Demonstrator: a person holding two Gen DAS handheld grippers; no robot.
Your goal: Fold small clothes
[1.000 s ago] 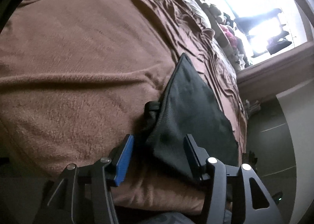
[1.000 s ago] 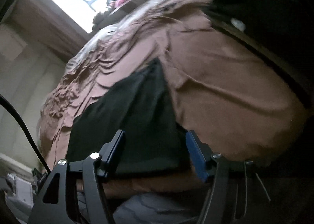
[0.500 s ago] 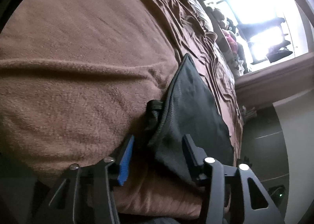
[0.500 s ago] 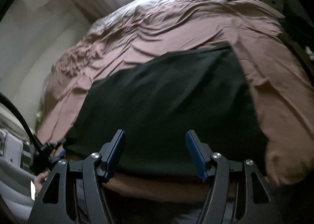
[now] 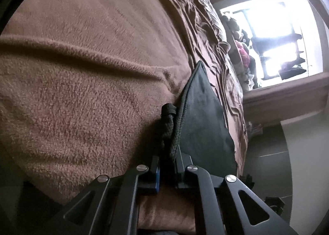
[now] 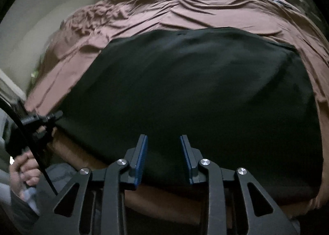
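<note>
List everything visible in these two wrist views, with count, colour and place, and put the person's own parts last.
black fabric garment: one, black, spread flat on the bed near its front edge
brown fleece blanket: one, brown, covering the bed beside the garment
wrinkled brown bedsheet: one, brown, beyond the garment
bright window: one, white glare, far end of the room
clutter on the sill: count unclear, dark and pink, by the window
left gripper: one, black with blue pad, shut on the garment's edge
right gripper: one, black with blue pads, closing over the garment's front edge, pads not yet pressing
hand: one, holding the left gripper's handle
</note>
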